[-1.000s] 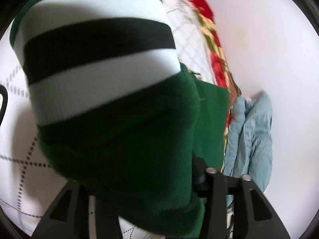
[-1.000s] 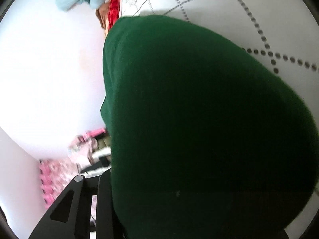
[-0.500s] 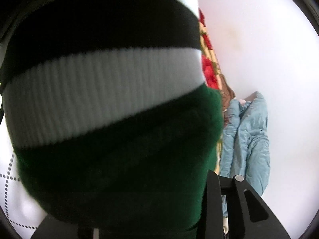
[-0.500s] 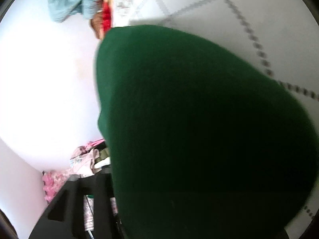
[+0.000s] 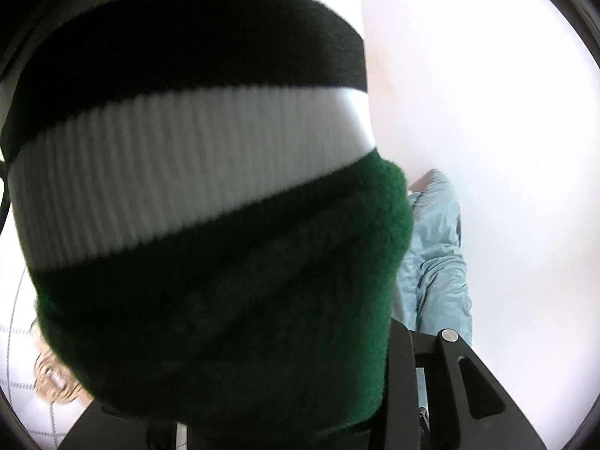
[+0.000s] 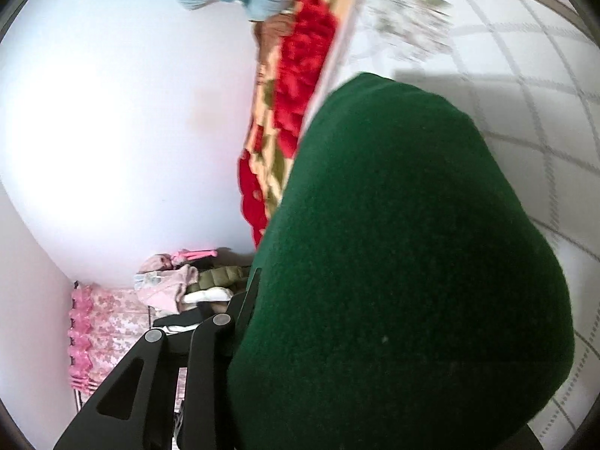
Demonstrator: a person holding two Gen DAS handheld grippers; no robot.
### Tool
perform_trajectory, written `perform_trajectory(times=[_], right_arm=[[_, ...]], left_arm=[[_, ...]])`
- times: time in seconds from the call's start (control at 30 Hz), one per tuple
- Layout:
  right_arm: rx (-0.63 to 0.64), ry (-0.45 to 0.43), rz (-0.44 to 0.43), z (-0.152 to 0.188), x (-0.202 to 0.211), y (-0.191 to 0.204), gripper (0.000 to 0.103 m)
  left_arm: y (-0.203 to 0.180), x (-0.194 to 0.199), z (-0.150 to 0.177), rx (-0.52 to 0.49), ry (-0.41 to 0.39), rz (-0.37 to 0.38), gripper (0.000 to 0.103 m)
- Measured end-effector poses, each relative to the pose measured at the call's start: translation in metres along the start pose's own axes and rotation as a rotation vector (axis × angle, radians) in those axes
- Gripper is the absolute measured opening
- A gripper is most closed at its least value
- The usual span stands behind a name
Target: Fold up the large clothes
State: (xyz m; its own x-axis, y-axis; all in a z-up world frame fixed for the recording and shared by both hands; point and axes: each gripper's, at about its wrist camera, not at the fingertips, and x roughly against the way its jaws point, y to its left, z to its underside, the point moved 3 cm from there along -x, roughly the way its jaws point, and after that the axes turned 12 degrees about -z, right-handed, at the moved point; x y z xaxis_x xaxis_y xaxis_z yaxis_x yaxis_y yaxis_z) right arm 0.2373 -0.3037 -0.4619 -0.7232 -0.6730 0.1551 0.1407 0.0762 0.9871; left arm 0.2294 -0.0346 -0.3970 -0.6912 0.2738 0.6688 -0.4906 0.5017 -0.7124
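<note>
you clamp the left gripper (image 5: 262, 412) on the green garment (image 5: 225, 300) near its striped cuff (image 5: 180, 120) | right gripper (image 6: 300, 393), jaws just closing, pinches plain green cloth | garment hangs above the white quilt (image 6: 525, 86), two corners held so it drapes for folding

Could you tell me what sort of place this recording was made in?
Most likely a bedroom at home. A white quilted bed cover lies over a red floral blanket against a plain white wall, and a heap of pink clothes sits in the corner.
</note>
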Motion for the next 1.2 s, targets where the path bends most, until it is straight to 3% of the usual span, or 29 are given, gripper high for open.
perform_trajectory(times=[0.13,0.33,0.4,0.53,0.73,0.87,0.93,1.0,1.1,1.17,1.2], right_arm=[[0.041,0.004,-0.02,-0.031,-0.015,0.026,0.035],[0.081,-0.001,-0.046,-0.106,-0.079,0.066,0.035],[0.085,-0.004,-0.063,-0.118,-0.093,0.063,0.035],[0.116,-0.008,-0.079,-0.162,-0.141,0.052,0.035],[0.159,0.002,-0.059,-0.188,-0.193,0.002,0.035],[0.141,0.008,-0.001,-0.197,-0.215,-0.05,0.035],[0.109,0.031,0.053,-0.194,-0.217,-0.081,0.04],[0.062,0.063,0.126,-0.184,-0.212,-0.107,0.046],[-0.013,0.104,0.262,-0.167,-0.198,-0.143,0.069],[-0.046,0.106,0.291,-0.16,-0.189,-0.154,0.074],[-0.039,0.099,0.323,-0.157,-0.181,-0.152,0.076]], left_arm=[[-0.045,-0.023,-0.031,-0.015,-0.001,0.017,0.03],[-0.106,-0.072,-0.075,-0.056,-0.013,0.035,0.031],[-0.126,-0.098,-0.095,-0.07,-0.026,0.054,0.03],[-0.133,-0.137,-0.114,-0.071,-0.026,0.084,0.03],[-0.104,-0.196,-0.133,-0.066,0.0,0.081,0.031],[-0.09,-0.239,-0.121,-0.101,0.065,-0.015,0.032],[-0.068,-0.25,-0.11,-0.133,0.148,-0.142,0.038],[-0.042,-0.252,-0.097,-0.122,0.244,-0.207,0.043],[-0.021,-0.238,-0.087,-0.158,0.281,-0.31,0.069],[-0.022,-0.219,-0.08,-0.283,0.265,-0.395,0.08],[-0.027,-0.209,-0.076,-0.365,0.248,-0.46,0.091]])
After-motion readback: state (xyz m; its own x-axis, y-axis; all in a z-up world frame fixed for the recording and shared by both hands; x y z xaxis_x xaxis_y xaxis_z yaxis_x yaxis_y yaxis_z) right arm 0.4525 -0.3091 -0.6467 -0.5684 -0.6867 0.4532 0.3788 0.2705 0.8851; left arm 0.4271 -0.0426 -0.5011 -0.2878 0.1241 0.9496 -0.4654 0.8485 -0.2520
